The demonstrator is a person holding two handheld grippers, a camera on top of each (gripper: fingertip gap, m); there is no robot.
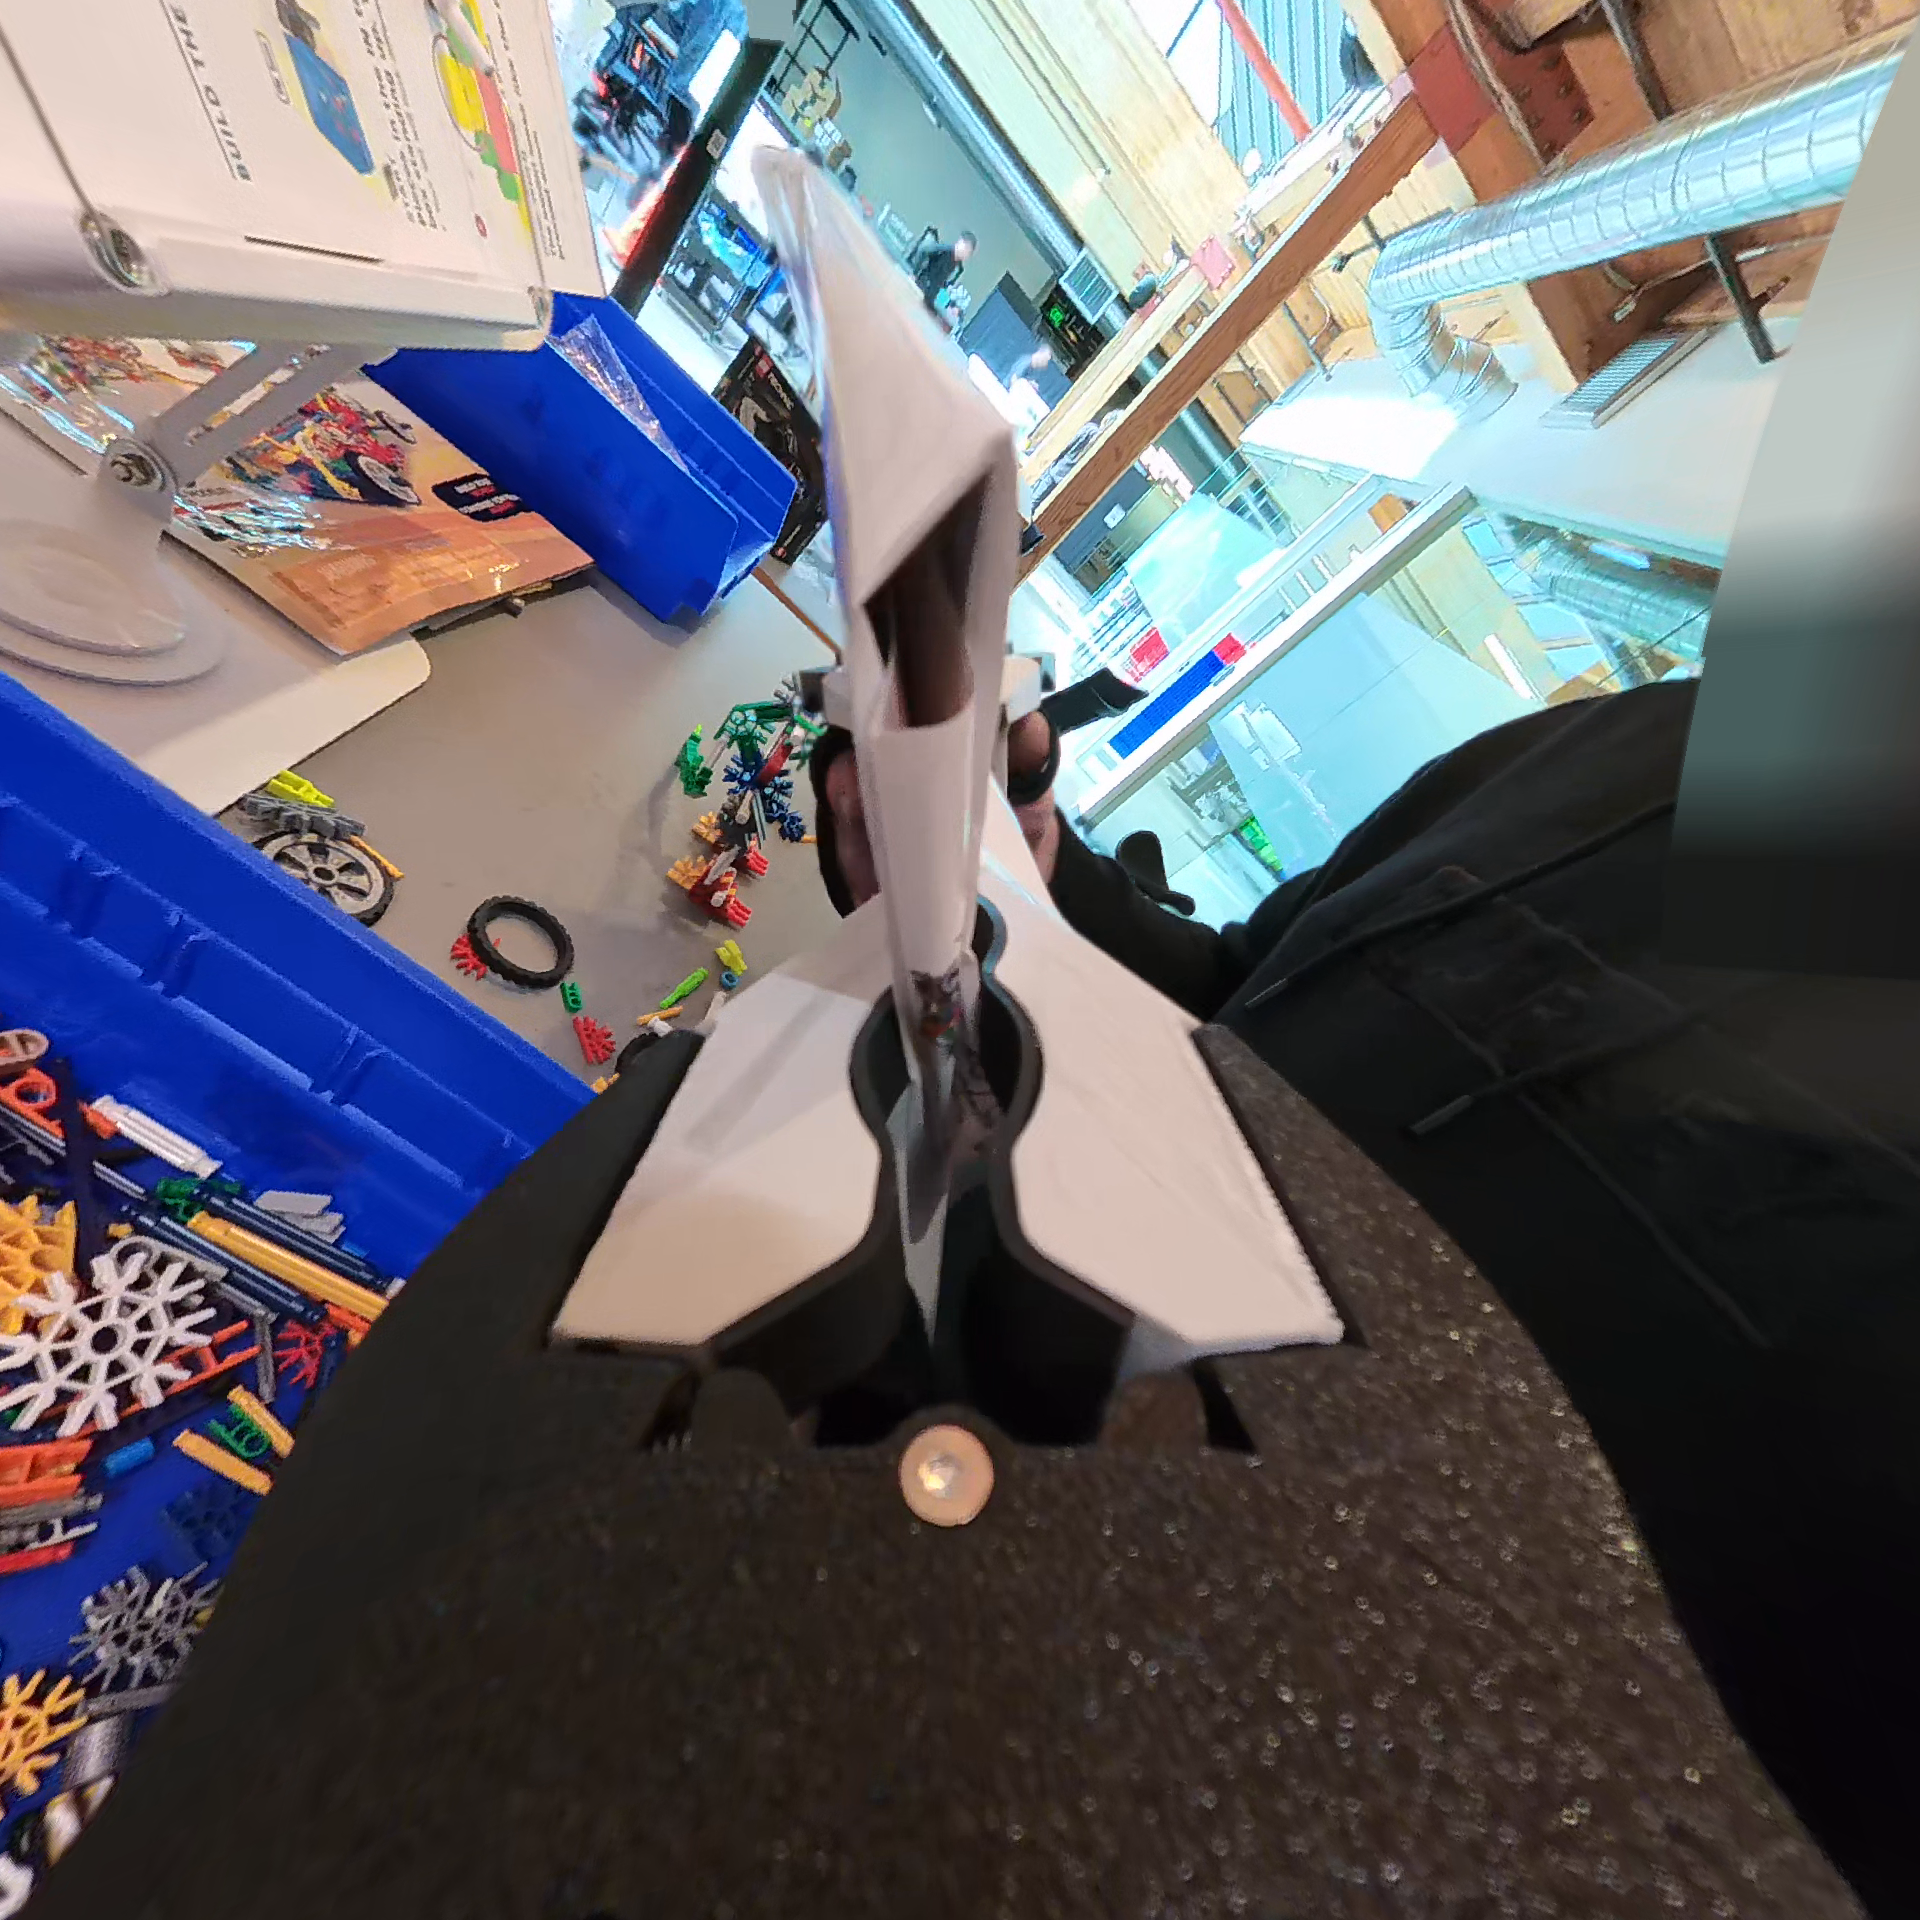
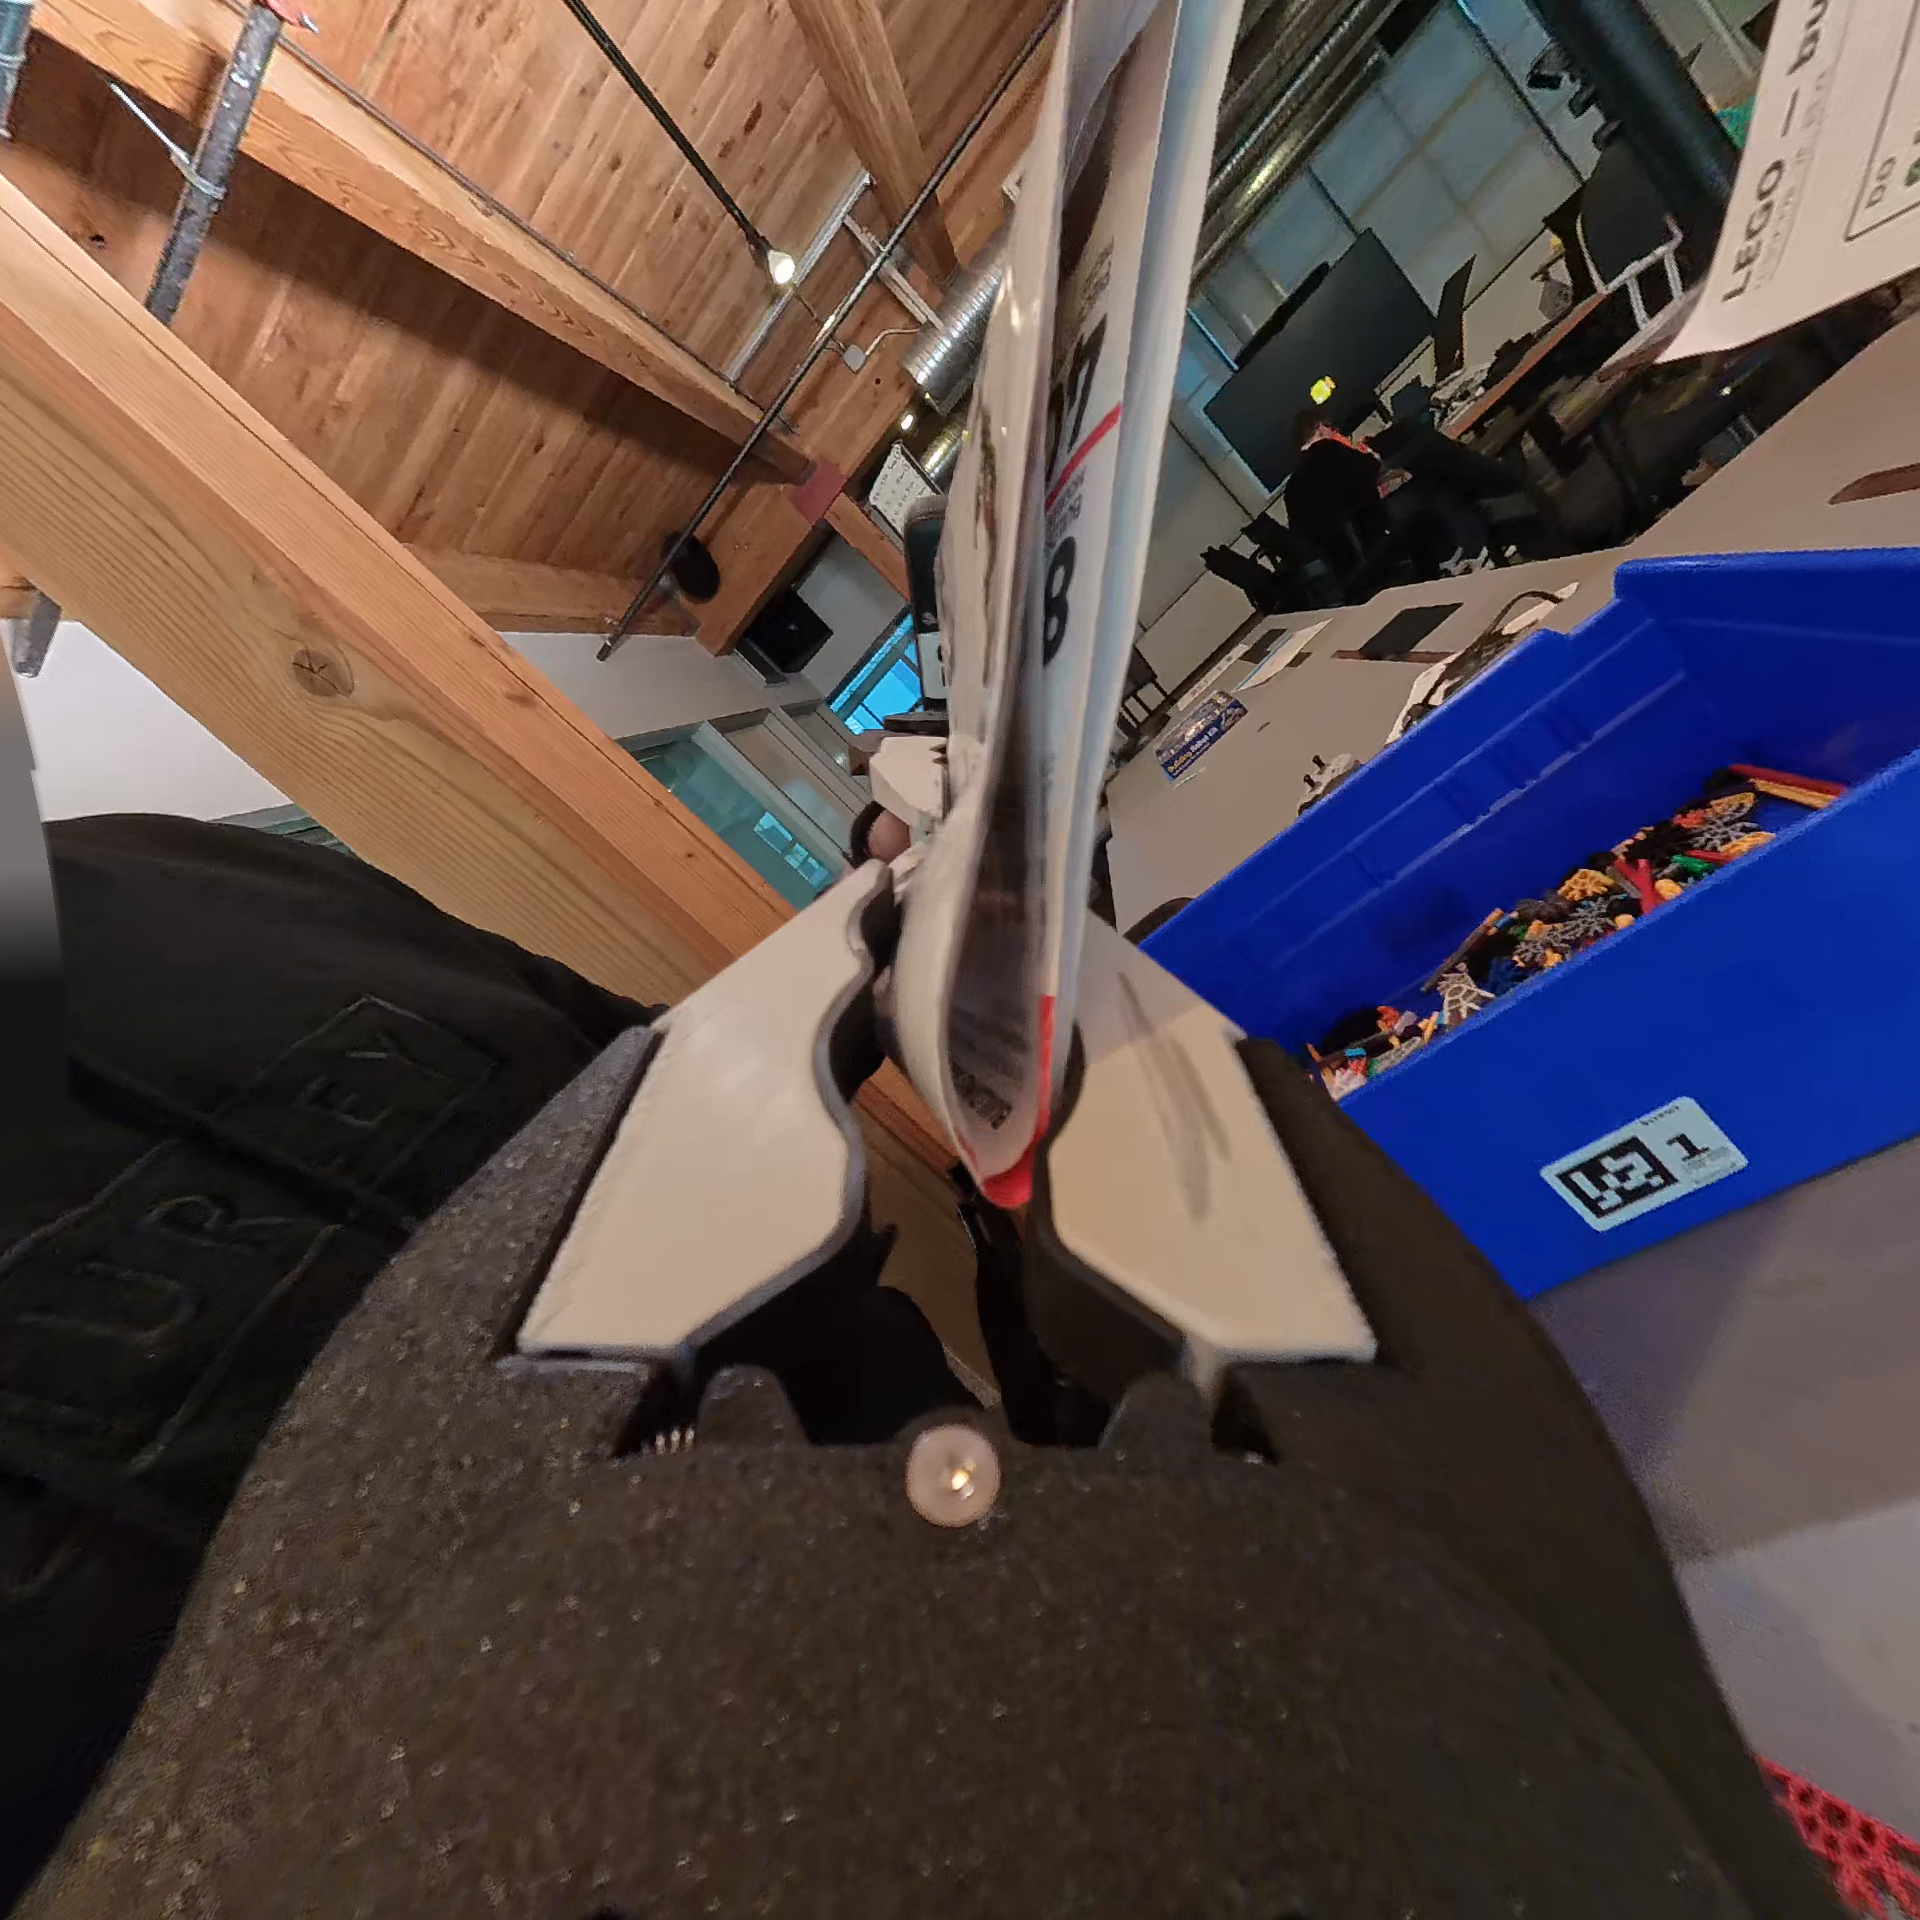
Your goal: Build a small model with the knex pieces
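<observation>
A white printed booklet (image 1: 914, 416) stands upright between both grippers. My left gripper (image 1: 940, 987) is shut on its lower edge, with the thin pages pinched between the white fingers (image 1: 790, 1122). The right gripper (image 1: 1023, 681) shows farther off at the booklet's far edge, held by a gloved hand (image 1: 847, 831). In the right wrist view the booklet (image 2: 1039, 520) bulges in a loose fold between the fingers (image 2: 748, 1122) of my right gripper (image 2: 987, 935), which stand apart and do not clamp it. The left gripper (image 2: 904, 774) shows behind the pages.
A blue bin (image 1: 208, 1039) of coloured construction-toy parts is at the left and also shows in the right wrist view (image 2: 1662, 1039). A second blue bin (image 1: 623, 468), a white stand with a sheet (image 1: 260, 260), a small built model (image 1: 743, 790), a black tyre (image 1: 520, 945) and a wheel (image 1: 327, 868) sit on the grey table (image 1: 540, 748). A person in black (image 1: 1507, 1039) is close by. The tips of one gripper are about 7 centimeters away from the tips of the other. My right tips are roughly 25 centimeters from the wheel (image 1: 327, 868).
</observation>
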